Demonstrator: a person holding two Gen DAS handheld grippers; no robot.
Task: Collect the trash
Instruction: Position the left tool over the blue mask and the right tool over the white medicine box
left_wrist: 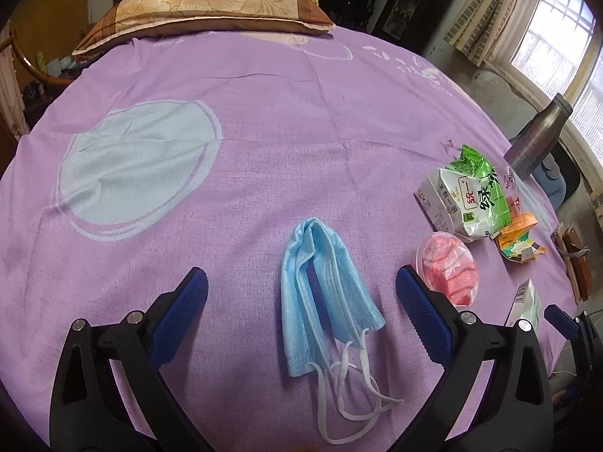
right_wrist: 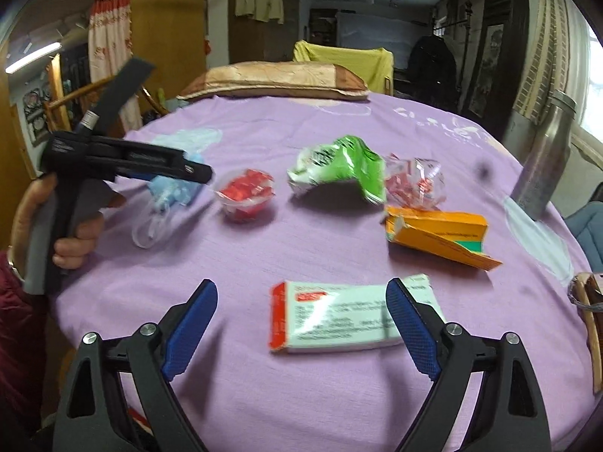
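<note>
A crumpled blue face mask (left_wrist: 324, 293) with white ear loops lies on the purple bedsheet (left_wrist: 264, 120), between the open jaws of my left gripper (left_wrist: 301, 282). My right gripper (right_wrist: 301, 293) is open, its jaws on either side of a white and red medicine box (right_wrist: 339, 320). Further off lie a clear cup of red wrappers (right_wrist: 247, 196) (left_wrist: 448, 267), a green and white drink carton (right_wrist: 339, 165) (left_wrist: 471, 199), an orange box (right_wrist: 441, 237) (left_wrist: 516, 237) and a clear wrapper (right_wrist: 414, 180). The left gripper also shows in the right wrist view (right_wrist: 196, 169), over the mask (right_wrist: 173, 192).
A metal bottle (right_wrist: 546, 158) (left_wrist: 535, 139) stands at the bed's right edge. A brown pillow (left_wrist: 196, 15) lies at the far end. A brown strapped object (right_wrist: 588, 309) lies at the right edge. Furniture surrounds the bed.
</note>
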